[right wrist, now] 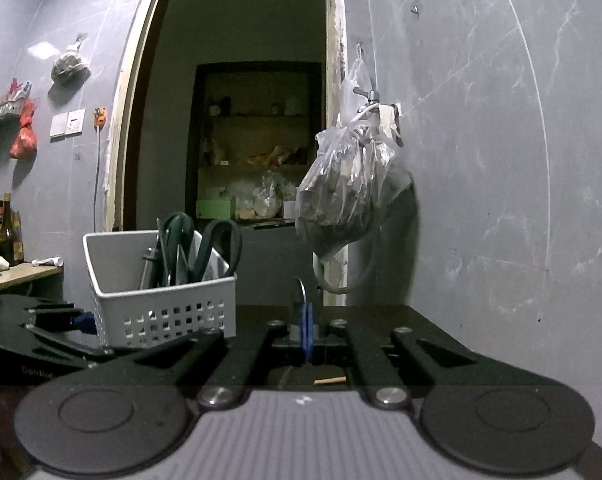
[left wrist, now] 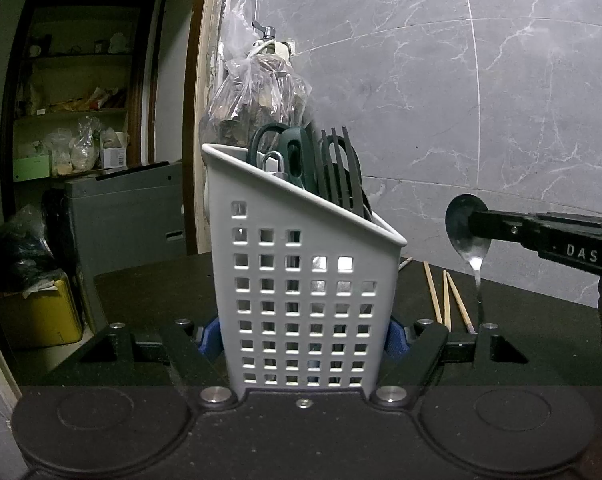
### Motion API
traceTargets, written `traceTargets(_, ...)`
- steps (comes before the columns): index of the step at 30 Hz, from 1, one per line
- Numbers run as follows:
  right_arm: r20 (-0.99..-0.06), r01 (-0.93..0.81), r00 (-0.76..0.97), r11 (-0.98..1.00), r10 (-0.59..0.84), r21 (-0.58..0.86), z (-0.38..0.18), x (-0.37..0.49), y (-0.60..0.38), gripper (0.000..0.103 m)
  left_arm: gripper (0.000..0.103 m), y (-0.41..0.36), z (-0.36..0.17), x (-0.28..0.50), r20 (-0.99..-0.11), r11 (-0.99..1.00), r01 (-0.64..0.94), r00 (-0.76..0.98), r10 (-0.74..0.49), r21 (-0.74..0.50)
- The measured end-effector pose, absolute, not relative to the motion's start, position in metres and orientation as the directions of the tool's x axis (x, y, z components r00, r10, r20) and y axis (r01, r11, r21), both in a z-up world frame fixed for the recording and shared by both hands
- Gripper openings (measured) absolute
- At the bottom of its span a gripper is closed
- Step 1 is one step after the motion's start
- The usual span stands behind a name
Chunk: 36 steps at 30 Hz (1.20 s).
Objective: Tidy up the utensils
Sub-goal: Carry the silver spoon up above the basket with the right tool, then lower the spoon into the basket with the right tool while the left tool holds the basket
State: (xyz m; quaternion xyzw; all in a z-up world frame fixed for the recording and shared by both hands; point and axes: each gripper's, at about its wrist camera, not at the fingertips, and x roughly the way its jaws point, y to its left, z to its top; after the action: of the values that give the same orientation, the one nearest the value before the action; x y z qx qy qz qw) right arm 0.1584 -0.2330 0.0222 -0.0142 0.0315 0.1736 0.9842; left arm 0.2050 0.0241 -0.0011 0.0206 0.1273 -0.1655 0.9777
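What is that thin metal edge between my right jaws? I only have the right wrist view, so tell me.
Observer: A spoon, pinched by its bowl, handle hanging down toward the table.
Operator: Report what's left on the table.
Observer: Several chopsticks lie loose on the dark table, beside the handle.
Operator: Check the basket's hold.
Observer: The left gripper clamps the white basket from both sides.

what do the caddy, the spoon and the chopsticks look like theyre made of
Caddy: looks like moulded plastic, matte white-grey, with a grid of square holes and a rounded rim.
Spoon: metal, probably stainless steel; the bowl is shiny and reflects light.
Chopsticks: likely wood or bamboo, pale tan and dull; too small to tell which.
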Motion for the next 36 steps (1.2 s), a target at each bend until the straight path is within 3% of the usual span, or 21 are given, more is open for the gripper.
traceTargets(15, 0.031, -0.346, 0.937, 0.937, 0.347, -0.042, 0.030, 0.138, -0.233, 0.001, 0.077, 0.024, -0.001, 0.205, -0.256, 0.944, 0.330, 0.912, -0.320, -0.004)
traceTargets(24, 0.203, -0.382, 0.898, 0.920, 0.391, -0.084, 0.070, 0.125, -0.217, 0.001, 0.077, 0.025, -0.001, 0.205, -0.256, 0.944, 0.329, 0.913, -0.319, -0.003)
traceTargets(32, 0.429, -0.370, 0.820, 0.923, 0.379, -0.108, 0.092, 0.117, -0.197, 0.001, 0.077, 0.025, -0.001, 0.205, -0.255, 0.944, 0.329, 0.913, -0.320, -0.004)
traceTargets(36, 0.464, -0.383, 0.800, 0.919, 0.381, -0.094, 0.101, 0.124, -0.189, 0.001, 0.077, 0.025, -0.001, 0.204, -0.255, 0.945, 0.328, 0.913, -0.319, -0.005)
